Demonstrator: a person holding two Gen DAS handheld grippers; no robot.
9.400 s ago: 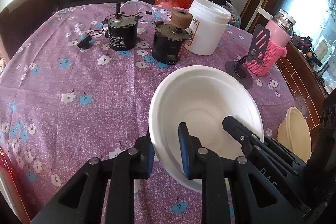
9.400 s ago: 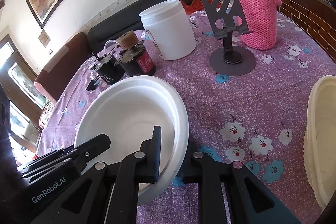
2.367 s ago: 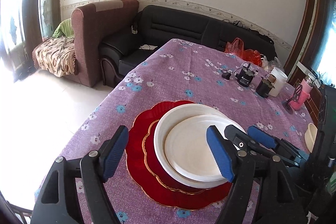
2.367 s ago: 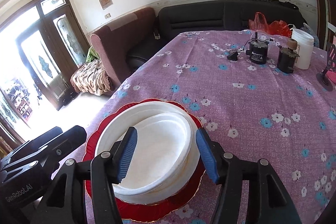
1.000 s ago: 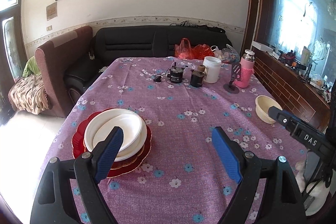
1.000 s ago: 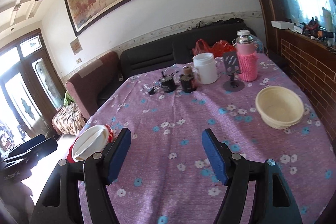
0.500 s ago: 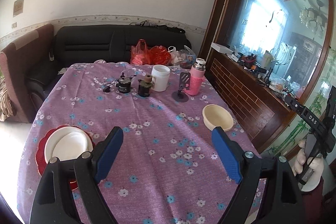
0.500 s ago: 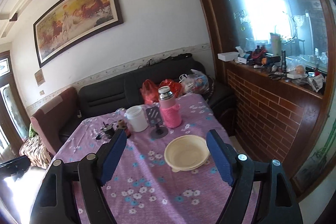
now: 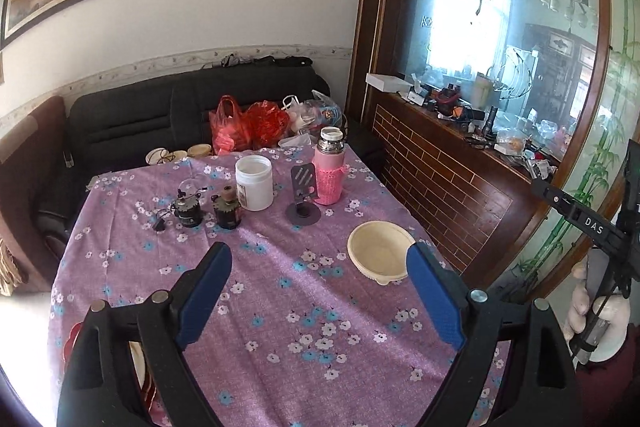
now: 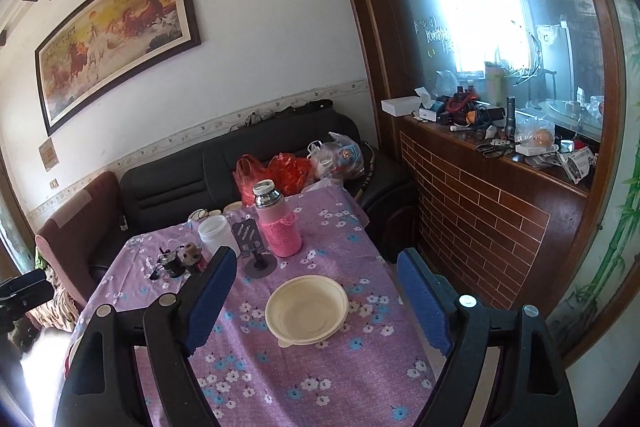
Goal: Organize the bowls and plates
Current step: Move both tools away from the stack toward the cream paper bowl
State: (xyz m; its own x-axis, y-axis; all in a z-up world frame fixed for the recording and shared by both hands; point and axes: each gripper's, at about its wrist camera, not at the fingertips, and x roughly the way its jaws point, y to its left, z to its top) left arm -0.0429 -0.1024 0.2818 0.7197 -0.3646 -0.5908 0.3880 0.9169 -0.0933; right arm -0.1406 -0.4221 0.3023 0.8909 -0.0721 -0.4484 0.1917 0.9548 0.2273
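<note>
1. Right wrist view: the cream bowl is seen standing alone on the tabletop, near its right edge, framed between the spread fingers of the right gripper; the jaws are set wide and nothing is held.
2. Left wrist view: the left gripper is likewise held wide and empty above the flowered cloth; the bowl lies just by its right finger.
3. The step in hand is judged to be the fetching of this bowl for the stack; a grip on the near rim is advised, one finger inside the wall and one outside, closed gently since the wall looks thin.
4. The lift should be kept level and clear of the phone stand and pink flask behind.
5. The red plate with its white stack is mostly hidden behind the left finger and cut off by the frame; whether the bowl is single or nested cannot be told.
</note>
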